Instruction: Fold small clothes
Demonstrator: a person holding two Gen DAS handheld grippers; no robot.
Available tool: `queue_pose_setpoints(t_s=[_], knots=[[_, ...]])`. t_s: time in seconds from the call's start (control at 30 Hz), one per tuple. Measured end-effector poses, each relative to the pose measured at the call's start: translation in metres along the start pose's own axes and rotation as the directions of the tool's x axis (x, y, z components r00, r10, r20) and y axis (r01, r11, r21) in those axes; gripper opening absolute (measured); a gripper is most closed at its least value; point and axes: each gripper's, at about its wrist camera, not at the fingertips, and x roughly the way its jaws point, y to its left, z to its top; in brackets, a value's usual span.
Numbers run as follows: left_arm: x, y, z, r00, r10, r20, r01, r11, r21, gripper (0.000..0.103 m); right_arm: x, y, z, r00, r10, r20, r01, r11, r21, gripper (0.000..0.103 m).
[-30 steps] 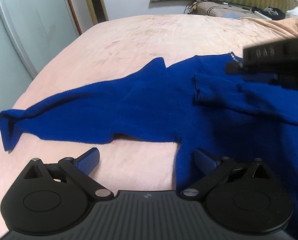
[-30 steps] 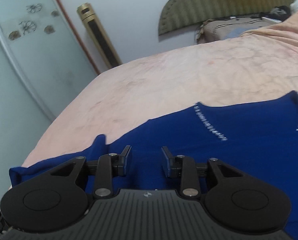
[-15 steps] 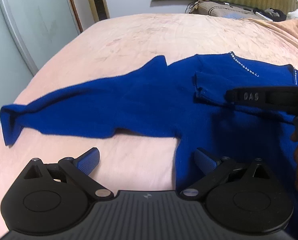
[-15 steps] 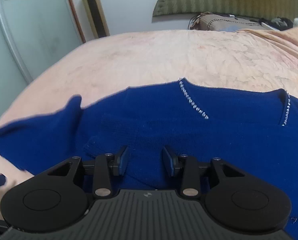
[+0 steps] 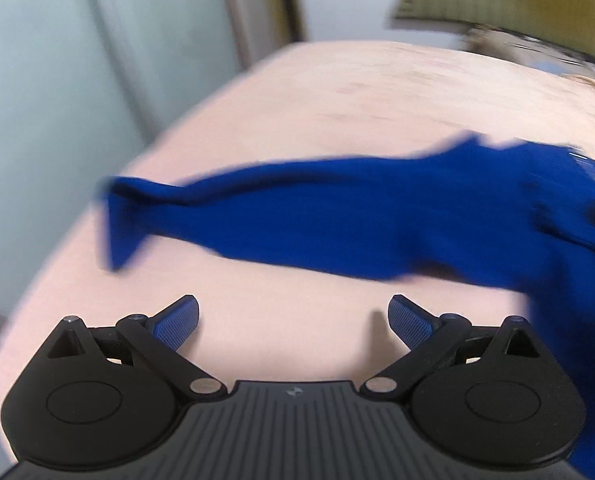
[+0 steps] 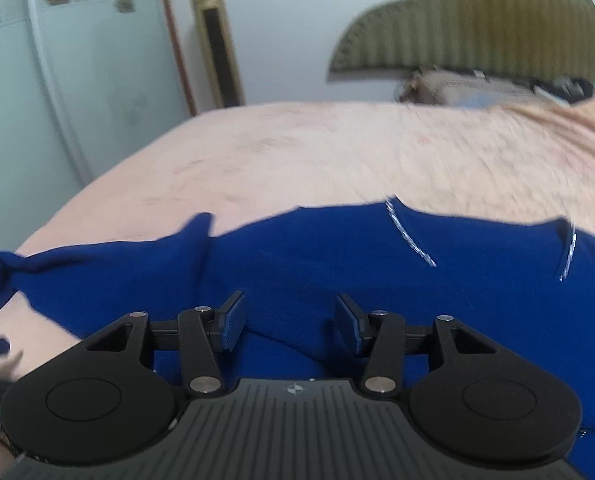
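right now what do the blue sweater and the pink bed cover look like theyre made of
The blue sweater looks like soft matte knit, likely wool or acrylic: it drapes limply, with shiny beading along the neckline. The pink bed cover looks like a plush, fleece-like fabric with a faint mottled nap, though blur leaves it uncertain.

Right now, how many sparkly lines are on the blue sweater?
2. One sparkly line runs down the left side of the sweater's neckline, the other sparkly line down the right side. More may be hidden under the cloth.
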Motion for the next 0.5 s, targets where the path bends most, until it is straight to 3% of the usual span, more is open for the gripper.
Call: queue_pose_setpoints(t_s=[0.13,0.27,0.33,0.43,0.5], knots=[[0.024,0.055,0.013,0.986,0.165,-0.007,-0.165,0.984,-0.061,0.102,-0.019,0.008,-0.005,0.999,0.046,0.016,-0.046,0.999,-0.014,0.061],[0.049,0.098,0.02,0.961,0.276,-0.028,-0.277,0.956,-0.092,0.102,-0.031,0.014,-0.01,0.997,0.07,0.019,-0.07,0.997,-0.01,0.065],[0.06,0.116,0.022,0.962,0.271,-0.037,-0.273,0.956,-0.108,0.102,-0.034,0.02,-0.013,0.996,0.084,0.015,-0.084,0.996,-0.015,0.067],[0.069,0.138,0.022,0.978,0.207,-0.034,-0.21,0.966,-0.15,0.101,-0.036,0.027,-0.018,0.995,0.097,0.01,-0.097,0.995,-0.023,0.07],[0.073,0.148,0.023,0.983,0.181,-0.028,-0.183,0.967,-0.175,0.089,-0.037,0.03,-0.021,0.995,0.1,0.004,-0.1,0.995,-0.02,0.07]])
